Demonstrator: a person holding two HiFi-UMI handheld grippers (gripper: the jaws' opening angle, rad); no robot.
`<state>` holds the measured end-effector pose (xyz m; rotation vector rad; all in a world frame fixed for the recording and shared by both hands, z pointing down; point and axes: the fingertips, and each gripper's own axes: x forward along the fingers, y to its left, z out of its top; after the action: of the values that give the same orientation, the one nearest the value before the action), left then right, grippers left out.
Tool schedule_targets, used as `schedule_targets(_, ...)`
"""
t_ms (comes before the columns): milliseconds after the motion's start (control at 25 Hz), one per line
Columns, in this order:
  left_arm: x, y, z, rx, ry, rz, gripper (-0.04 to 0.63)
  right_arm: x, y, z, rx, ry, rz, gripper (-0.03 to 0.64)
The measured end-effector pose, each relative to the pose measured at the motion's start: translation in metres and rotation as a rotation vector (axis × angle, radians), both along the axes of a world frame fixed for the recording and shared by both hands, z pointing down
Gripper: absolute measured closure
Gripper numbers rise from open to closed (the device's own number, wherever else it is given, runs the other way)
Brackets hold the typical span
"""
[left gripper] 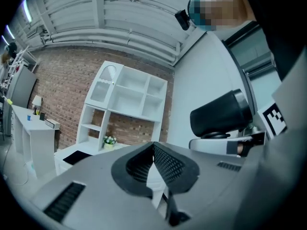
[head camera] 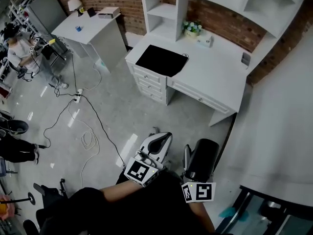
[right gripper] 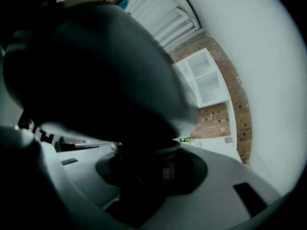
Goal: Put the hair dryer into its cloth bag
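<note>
Black hair dryer point(head camera: 201, 158), clamped between the jaws of my right gripper point(right gripper: 148, 169), sits lower centre of the head view; my left gripper point(left gripper: 153, 159) is clenched on nothing. Step in hand: transport. The next move calls for reaching the flat black item point(head camera: 161, 60), probably the cloth bag, on the white desk point(head camera: 215, 75) at upper centre.

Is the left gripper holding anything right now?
No: in the left gripper view, the left gripper has its jaws closed together with nothing between them.

white desk point(head camera: 215, 75), black cloth bag point(head camera: 161, 60), flowerpot point(head camera: 191, 29)
</note>
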<state>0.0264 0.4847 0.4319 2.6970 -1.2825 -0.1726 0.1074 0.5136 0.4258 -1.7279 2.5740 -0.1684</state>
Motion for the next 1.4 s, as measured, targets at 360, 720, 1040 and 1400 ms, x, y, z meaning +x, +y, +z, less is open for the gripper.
schedule_targets(360,0.020,-0.033,-0.003,0.058,-0.012,0.024,0.577,0.016,-0.032,0.013,-0.036,-0.017,0.016,0.442)
schedule_targets(720,0.012,-0.099,-0.001,-0.002,0.048,0.052,0.577,0.004,-0.096,0.029,-0.113,0.054,0.032,0.442)
schedule_targets(1040,-0.004,-0.181,0.003,-0.080,0.098,0.077,0.577,-0.026,-0.179,0.027,-0.154,0.049,-0.019,0.442)
schedule_targets(1400,-0.036,-0.268,-0.006,-0.067,0.111,0.114,0.577,-0.043,-0.274,0.016,-0.185,0.007,0.108,0.443)
